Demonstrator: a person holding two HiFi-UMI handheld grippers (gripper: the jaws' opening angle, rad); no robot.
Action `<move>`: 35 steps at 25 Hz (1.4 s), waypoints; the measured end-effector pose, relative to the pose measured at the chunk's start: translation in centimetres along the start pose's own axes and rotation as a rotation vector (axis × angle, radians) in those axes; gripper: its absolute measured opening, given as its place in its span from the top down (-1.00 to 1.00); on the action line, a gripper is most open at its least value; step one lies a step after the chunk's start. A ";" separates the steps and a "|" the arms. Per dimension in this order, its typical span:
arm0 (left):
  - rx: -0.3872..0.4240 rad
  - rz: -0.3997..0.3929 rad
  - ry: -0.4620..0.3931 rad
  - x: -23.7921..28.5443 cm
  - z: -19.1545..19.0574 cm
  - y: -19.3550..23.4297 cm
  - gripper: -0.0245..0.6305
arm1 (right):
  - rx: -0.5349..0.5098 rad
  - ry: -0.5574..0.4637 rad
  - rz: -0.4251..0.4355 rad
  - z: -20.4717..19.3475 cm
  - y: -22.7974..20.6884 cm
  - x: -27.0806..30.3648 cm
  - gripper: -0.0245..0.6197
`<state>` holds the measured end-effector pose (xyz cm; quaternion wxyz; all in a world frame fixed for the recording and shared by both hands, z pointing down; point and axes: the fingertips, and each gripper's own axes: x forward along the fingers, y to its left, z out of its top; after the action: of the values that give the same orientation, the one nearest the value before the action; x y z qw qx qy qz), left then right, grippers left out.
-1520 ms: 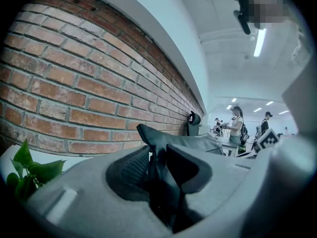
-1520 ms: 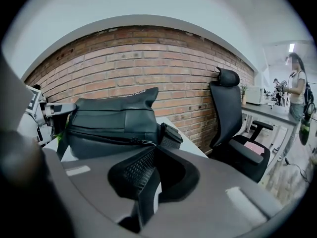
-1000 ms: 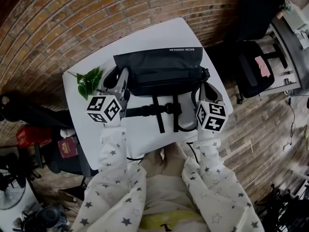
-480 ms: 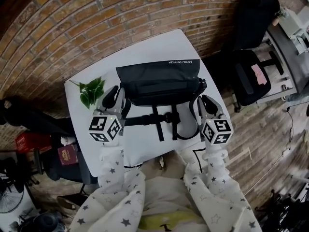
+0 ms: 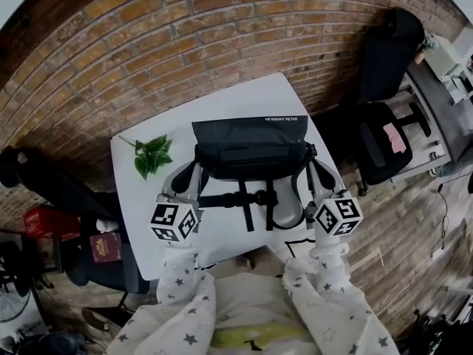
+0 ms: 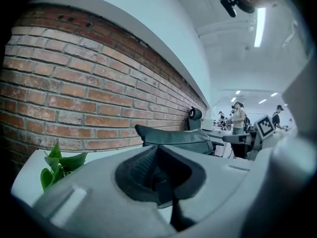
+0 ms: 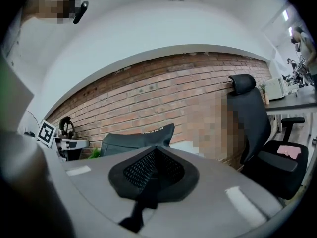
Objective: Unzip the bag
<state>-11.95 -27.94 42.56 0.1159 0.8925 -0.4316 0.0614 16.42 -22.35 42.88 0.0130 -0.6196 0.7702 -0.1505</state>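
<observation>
One black bag [image 5: 251, 148] is lying mid-way across the single white desk [image 5: 140, 205], with one green leafy sprig [image 5: 151, 156] sitting to its left. Two claws are flanking the bag's ends. The left claw [image 5: 189, 176] and the right claw [image 5: 316, 170] have just been closing and are now pressing together on nothing.

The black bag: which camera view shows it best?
The head view. It shows the whole bag from above, with its straps, on the white table. The left gripper view and the right gripper view show only its upper part, from the side.
</observation>
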 end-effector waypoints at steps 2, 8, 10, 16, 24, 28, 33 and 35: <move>-0.001 0.005 -0.012 -0.2 0.4 -0.1 0.93 | 0.000 -0.019 0.008 0.8 0.3 0.1 0.90; 0.011 0.007 -0.046 -1.1 2.0 -0.6 0.93 | 0.024 -0.069 0.037 2.8 1.3 -0.2 0.90; 0.014 0.009 -0.057 -1.4 2.5 -0.7 0.93 | 0.026 -0.085 0.044 3.5 1.4 -0.3 0.90; 0.019 0.028 -0.103 -2.1 4.2 -0.5 0.93 | 0.006 -0.117 0.073 5.3 2.1 -0.1 0.90; 0.013 0.061 -0.155 -3.3 5.7 -0.1 0.93 | -0.019 -0.134 0.106 6.8 3.1 -0.1 0.90; 0.020 0.073 -0.164 -3.6 6.0 0.0 0.93 | -0.024 -0.143 0.106 7.1 3.2 -0.2 0.90; 0.030 0.085 -0.166 -4.0 6.2 0.1 0.93 | -0.019 -0.152 0.112 7.2 3.4 -0.3 0.90; 0.034 0.086 -0.167 -4.1 6.3 0.0 0.93 | -0.018 -0.156 0.114 7.2 3.5 -0.4 0.90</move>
<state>-14.48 -26.48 35.67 0.0614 0.8769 -0.4768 -0.0010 14.66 -22.88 35.11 0.0760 -0.5847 0.8022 -0.0941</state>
